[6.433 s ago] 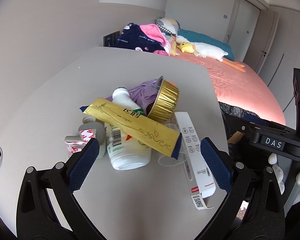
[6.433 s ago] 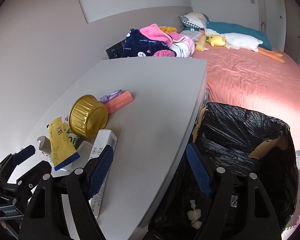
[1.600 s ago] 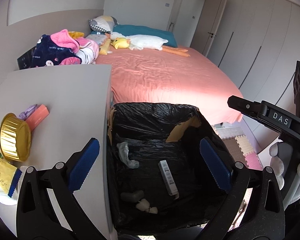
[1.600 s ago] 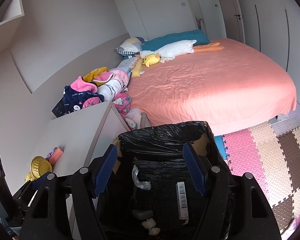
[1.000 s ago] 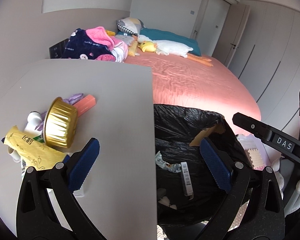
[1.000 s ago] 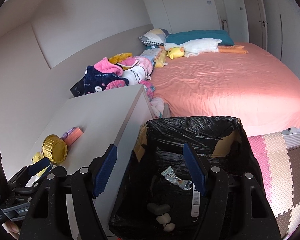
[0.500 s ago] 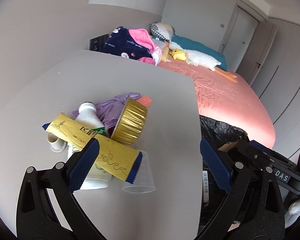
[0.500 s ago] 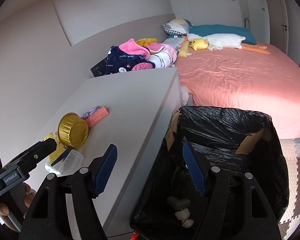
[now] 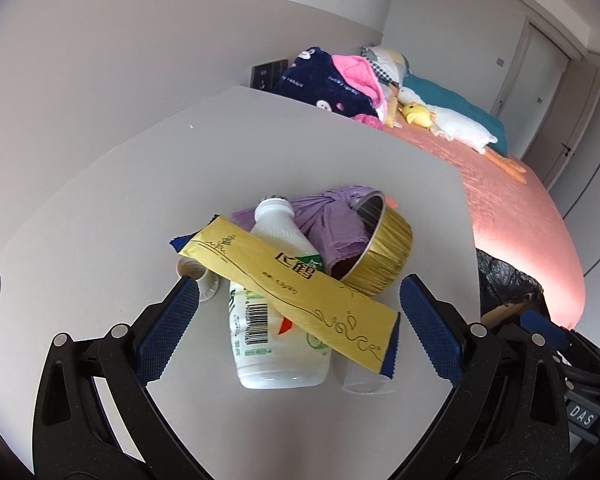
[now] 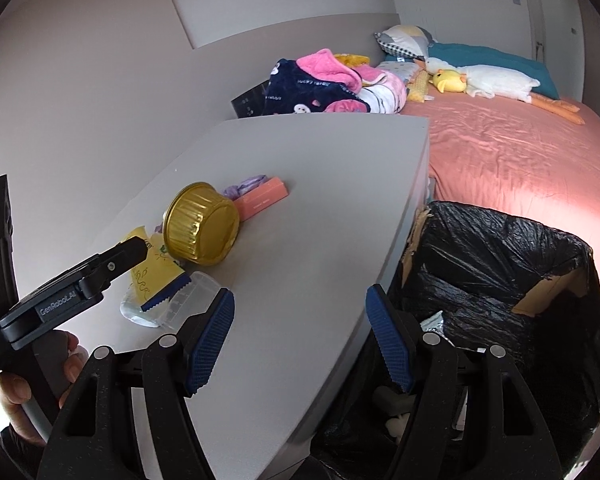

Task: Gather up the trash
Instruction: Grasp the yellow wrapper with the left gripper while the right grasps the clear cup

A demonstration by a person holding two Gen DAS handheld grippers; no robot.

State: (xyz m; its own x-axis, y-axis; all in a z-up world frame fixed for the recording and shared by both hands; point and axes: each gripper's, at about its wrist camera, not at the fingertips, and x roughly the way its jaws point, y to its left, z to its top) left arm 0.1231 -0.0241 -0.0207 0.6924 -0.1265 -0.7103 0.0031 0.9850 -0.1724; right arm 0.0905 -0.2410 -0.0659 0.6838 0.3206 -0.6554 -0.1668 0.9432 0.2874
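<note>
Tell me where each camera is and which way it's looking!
Left wrist: rides the left gripper, looking along its open blue fingers, down at the yellow packet lying across the white bottle on the table.
Right wrist: rides the right gripper, open, facing the table edge and black trash bag; the person's hand holding the left gripper shows.
Both see the gold foil cup, the trash pile and the bed.

Soft daylight fills the room, bright and even. It washes the bed (image 10: 520, 160) pale at the right edge, and the gold foil cup (image 9: 384, 256) glints. Shadows on the worktop (image 10: 300, 240) are faint. Both views bend strongly toward dark round corners; focus is sharp.
</note>
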